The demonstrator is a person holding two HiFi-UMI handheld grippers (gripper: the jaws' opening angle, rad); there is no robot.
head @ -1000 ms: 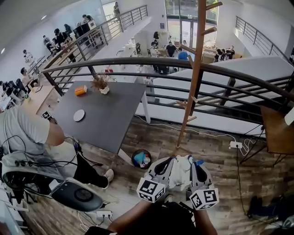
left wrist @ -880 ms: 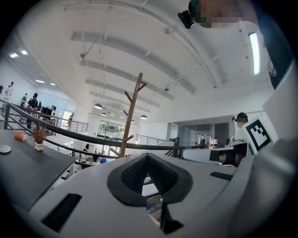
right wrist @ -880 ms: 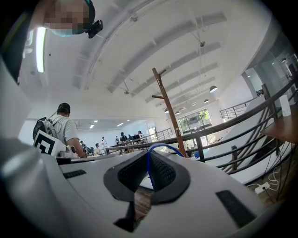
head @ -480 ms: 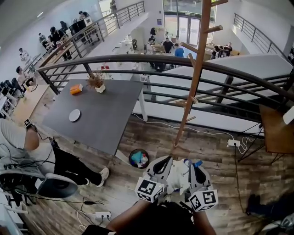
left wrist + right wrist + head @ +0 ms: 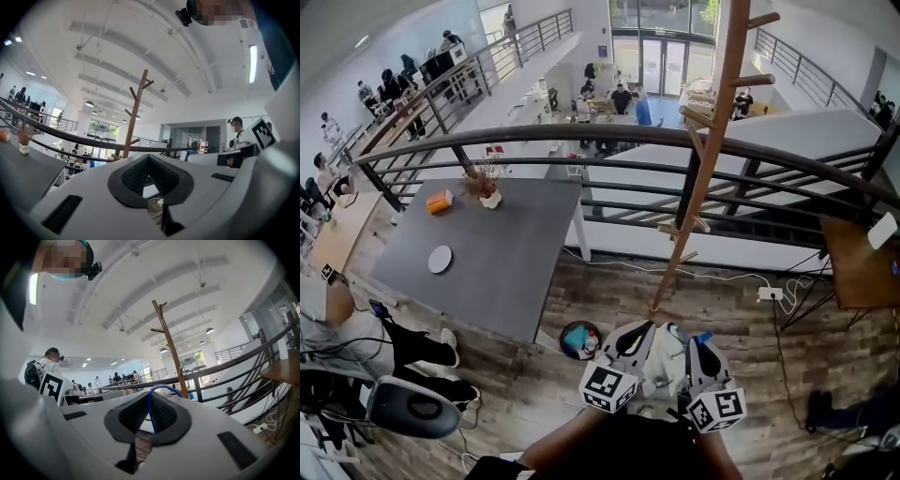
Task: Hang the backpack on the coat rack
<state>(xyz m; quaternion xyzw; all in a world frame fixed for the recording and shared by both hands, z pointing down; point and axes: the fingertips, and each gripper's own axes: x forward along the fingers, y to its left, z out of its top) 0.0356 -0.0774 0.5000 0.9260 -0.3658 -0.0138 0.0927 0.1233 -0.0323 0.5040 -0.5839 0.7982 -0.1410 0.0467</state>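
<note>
Wooden floor [image 5: 741,319] (railing [image 5: 534,133] beyond): left hand-held gripper [image 5: 636,336] and right hand-held gripper [image 5: 701,349] pinch the backpack [image 5: 666,363].

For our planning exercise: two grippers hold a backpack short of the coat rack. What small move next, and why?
Probably lift the backpack forward toward the coat rack: its pegs sit ahead of and above the left gripper and right gripper.

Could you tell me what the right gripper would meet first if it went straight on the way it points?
Most likely the coat rack: its pole stands just right of centre ahead of the right gripper, nearer than the railing, though depth is unclear.
</note>
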